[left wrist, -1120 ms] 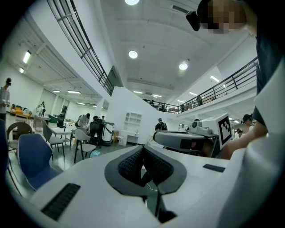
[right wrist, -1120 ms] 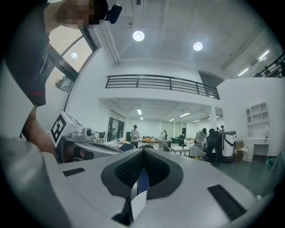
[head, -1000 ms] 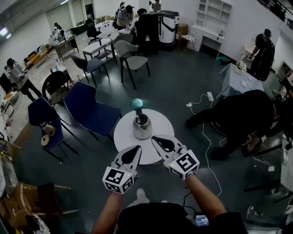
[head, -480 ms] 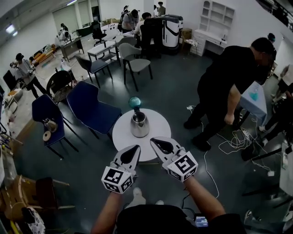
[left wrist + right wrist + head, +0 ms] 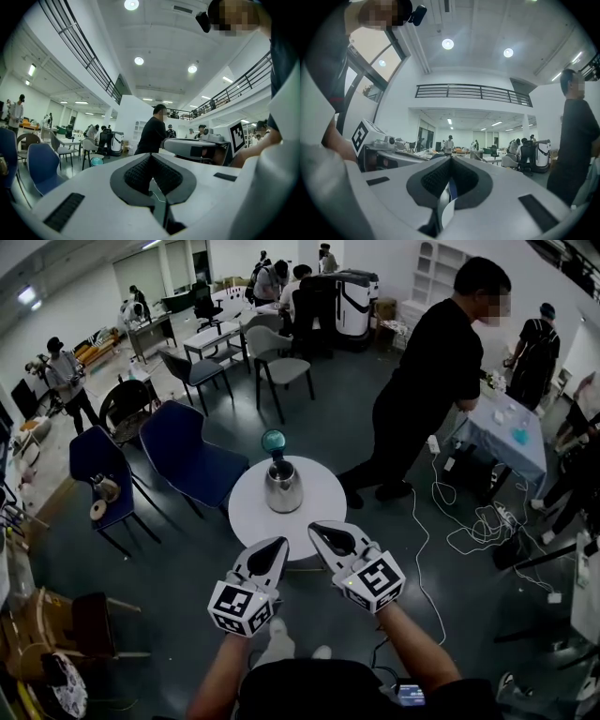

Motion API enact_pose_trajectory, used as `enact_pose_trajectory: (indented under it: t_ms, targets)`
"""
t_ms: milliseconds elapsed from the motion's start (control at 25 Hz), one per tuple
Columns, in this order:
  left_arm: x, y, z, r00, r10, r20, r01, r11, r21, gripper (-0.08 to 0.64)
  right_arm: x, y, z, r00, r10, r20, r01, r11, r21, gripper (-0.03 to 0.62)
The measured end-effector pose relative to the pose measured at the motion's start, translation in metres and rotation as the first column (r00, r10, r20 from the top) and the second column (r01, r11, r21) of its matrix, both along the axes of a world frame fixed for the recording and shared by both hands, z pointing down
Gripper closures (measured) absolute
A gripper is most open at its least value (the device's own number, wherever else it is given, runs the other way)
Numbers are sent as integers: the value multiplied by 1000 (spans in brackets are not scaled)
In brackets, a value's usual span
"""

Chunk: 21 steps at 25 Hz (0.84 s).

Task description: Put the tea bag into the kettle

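The left gripper (image 5: 274, 550) and the right gripper (image 5: 324, 532) hover side by side over the near edge of a small round white table (image 5: 251, 521), both with jaws pressed together and nothing that can be made out between them. A steel kettle (image 5: 283, 487) stands upright near the middle of that table, well apart from both grippers, with a teal ball (image 5: 273, 440) just behind it; the tea bag cannot be made out in any view

Shiny steel kettle (image 5: 283, 491), upright, dark top apparently open, standing on the far half of the round white counter (image 5: 251, 519)
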<state>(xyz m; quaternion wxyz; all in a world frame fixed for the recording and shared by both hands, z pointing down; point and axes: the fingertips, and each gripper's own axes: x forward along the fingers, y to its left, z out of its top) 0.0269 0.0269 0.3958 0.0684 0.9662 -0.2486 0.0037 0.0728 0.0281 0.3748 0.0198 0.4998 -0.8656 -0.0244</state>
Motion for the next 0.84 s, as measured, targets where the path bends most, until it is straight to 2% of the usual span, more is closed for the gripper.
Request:
enact_pose_trajectory:
  t_ms: [840]
  targets:
    - [0,54,2,1000,-19,1,19,1000,-1,545,-1,52,1,1000,-20,23,20,1000,6,575]
